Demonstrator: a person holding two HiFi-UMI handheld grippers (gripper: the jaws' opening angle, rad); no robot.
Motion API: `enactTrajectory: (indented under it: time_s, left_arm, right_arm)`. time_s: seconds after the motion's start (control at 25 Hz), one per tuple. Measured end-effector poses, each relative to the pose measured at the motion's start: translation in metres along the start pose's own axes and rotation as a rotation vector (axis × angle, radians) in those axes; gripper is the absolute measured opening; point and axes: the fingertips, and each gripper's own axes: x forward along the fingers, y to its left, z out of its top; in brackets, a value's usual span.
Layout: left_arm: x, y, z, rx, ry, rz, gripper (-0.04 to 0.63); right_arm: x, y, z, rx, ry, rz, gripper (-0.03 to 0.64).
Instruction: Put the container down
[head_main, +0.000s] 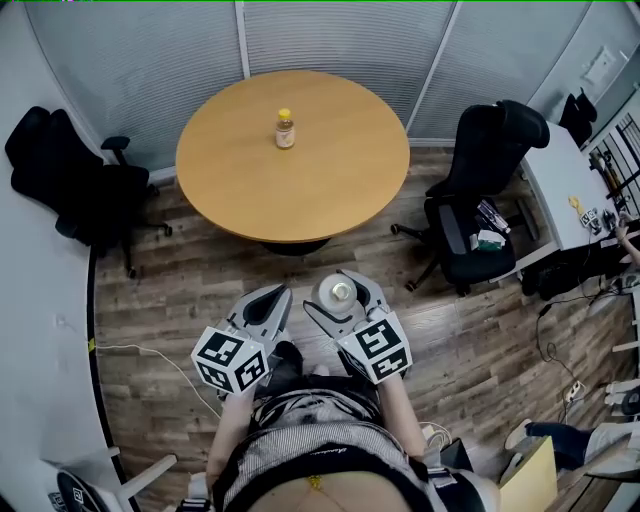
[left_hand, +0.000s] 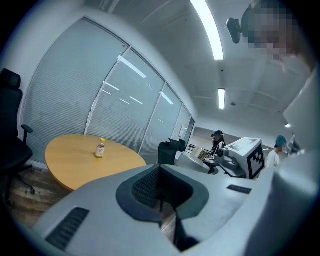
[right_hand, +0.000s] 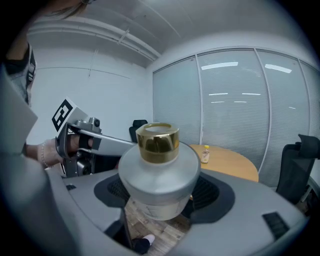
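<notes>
The right claw grips a frosted container with a gold cap, its jaws pressed against the round body on both sides. It is held upright over the wooden floor, well short of the round tabletop. A pale label sits low on the container, its print too small to read. The left claw hangs just beside it, jaws pressed together with nothing between them. A small yellow-capped bottle stands alone on the tabletop; its label cannot be read either.
</notes>
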Motion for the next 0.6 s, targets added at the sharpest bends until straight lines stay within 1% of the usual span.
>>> enactTrajectory:
  time_s: [0.16,0.32,0.6]
  left_arm:
    - [0.011,0.016,0.014,0.008,0.0,-0.031,0.021]
    - [0.021,0.035,0.018,0.006,0.02,-0.054,0.02]
    - [0.035,0.056,0.022,-0.001,0.036,-0.076,0.021]
  right_arm:
    - [0.019,-0.01,0.012,0.001,-0.003,-0.019,0.345]
    - [0.04,-0.016,0.02,0.005,0.0,-0.029,0.345]
    - [0.063,-0.028,0.021,0.009,0.016,-0.045,0.345]
